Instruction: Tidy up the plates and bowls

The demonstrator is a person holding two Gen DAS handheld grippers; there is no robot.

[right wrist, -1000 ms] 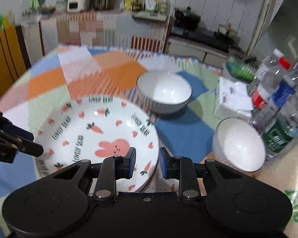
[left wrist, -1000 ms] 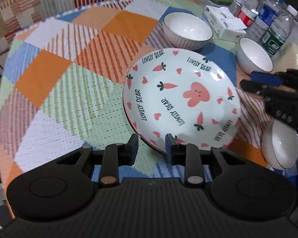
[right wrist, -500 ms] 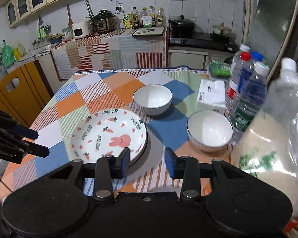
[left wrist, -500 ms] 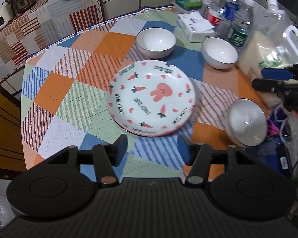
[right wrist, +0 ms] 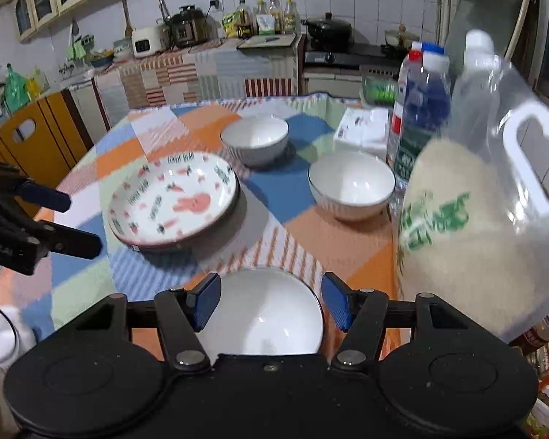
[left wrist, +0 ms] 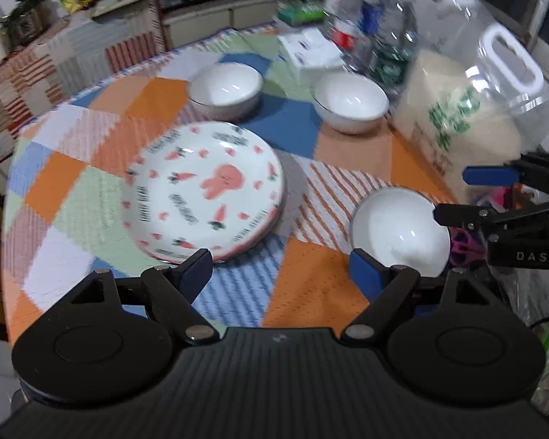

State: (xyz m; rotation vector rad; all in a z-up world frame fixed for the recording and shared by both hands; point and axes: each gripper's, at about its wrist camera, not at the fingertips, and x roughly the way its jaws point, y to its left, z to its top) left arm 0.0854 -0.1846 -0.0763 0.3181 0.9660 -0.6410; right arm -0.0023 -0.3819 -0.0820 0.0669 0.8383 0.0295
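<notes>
A rabbit-and-carrot plate [left wrist: 205, 190] [right wrist: 174, 199] lies mid-table, seemingly on another plate. Three white bowls stand on the cloth: a far one [left wrist: 225, 89] [right wrist: 254, 139], a right one [left wrist: 351, 102] [right wrist: 351, 184], and a near one [left wrist: 400, 232] [right wrist: 263, 314] at the front edge. My left gripper [left wrist: 282, 272] is open and empty, above the front of the table between plate and near bowl. My right gripper [right wrist: 271, 303] is open wide, its fingers either side of the near bowl, not touching it. Each gripper shows in the other's view [left wrist: 494, 197] [right wrist: 51, 219].
A big jug of rice [left wrist: 468, 109] [right wrist: 483, 212] stands at the right edge beside several water bottles [left wrist: 377, 25] [right wrist: 421, 109] and a tissue pack [left wrist: 311, 55] [right wrist: 362, 131]. Yellow chairs [right wrist: 36, 142] stand left of the table. A kitchen counter runs behind.
Both grippers have pulled back and up from the plate and opened wide. The right gripper now sits over the near bowl; the left has swung right.
</notes>
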